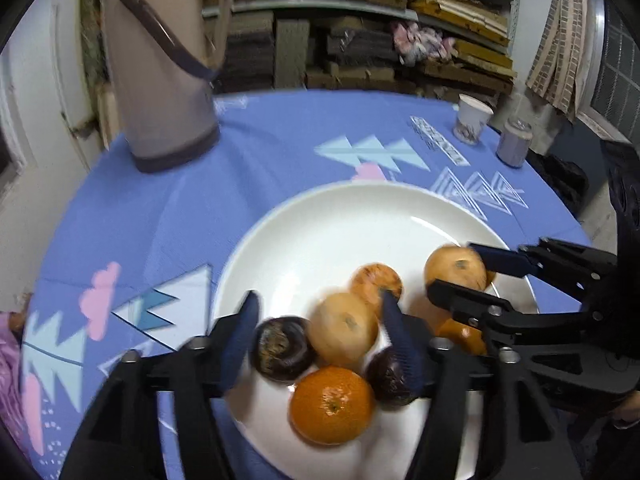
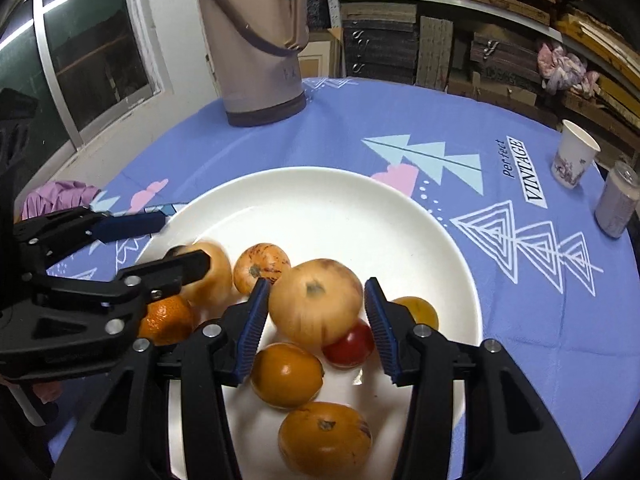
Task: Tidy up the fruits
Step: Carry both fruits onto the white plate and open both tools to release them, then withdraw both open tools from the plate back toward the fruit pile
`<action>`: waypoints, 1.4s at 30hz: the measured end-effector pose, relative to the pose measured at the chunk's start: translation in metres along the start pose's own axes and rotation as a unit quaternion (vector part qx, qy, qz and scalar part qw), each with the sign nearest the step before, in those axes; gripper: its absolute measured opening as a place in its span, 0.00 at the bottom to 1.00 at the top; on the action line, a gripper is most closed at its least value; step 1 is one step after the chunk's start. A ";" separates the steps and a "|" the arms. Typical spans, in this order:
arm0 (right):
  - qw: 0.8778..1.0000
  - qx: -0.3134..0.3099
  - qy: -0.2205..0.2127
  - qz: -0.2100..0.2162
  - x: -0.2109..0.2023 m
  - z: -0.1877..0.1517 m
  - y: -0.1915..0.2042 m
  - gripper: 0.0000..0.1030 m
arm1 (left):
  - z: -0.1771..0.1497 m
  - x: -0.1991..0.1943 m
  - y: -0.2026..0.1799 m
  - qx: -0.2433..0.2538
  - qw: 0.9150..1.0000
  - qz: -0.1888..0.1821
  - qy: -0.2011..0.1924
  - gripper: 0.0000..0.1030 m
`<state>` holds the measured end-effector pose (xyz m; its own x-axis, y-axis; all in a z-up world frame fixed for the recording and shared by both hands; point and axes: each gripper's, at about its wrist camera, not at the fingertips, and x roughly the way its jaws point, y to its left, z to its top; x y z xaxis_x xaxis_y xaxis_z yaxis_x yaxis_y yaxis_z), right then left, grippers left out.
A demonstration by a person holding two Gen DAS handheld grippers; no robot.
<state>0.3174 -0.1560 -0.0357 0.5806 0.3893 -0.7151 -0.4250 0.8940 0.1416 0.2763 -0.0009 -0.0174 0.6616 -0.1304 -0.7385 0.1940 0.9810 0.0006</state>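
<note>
Right claw (image 2: 316,316) open astride pale round fruit (image 2: 316,300) at frame centre, pads not touching; left claw (image 1: 320,332) open over plate (image 1: 320,232).

The blue tablecloth (image 2: 320,120) bears the printed words "Perfect VINTAGE" (image 2: 524,170), with "VINTAGE" in white letters on a dark band, seen in the right wrist view. In the left wrist view the same print (image 1: 440,142) is too blurred to read. Nothing else is legible.
</note>
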 end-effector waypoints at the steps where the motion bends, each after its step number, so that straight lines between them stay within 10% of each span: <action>1: 1.000 0.006 -0.006 0.003 -0.005 -0.001 -0.002 0.49 | 0.000 -0.004 -0.001 0.004 1.000 0.003 -0.008 0.70; 15: 0.998 0.044 -0.041 0.005 -0.078 -0.058 -0.003 0.92 | -0.037 -0.045 -0.008 0.006 1.000 0.005 0.006 0.71; 42: 0.997 0.073 -0.019 -0.029 -0.138 -0.166 0.011 0.92 | -0.133 -0.095 -0.010 -0.001 0.999 -0.010 0.034 0.80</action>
<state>0.1169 -0.2367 -0.0492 0.6287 0.3407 -0.6990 -0.2848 0.9373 0.2008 0.1154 0.0212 -0.0366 0.6062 -0.1408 -0.7828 0.2064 0.9783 -0.0161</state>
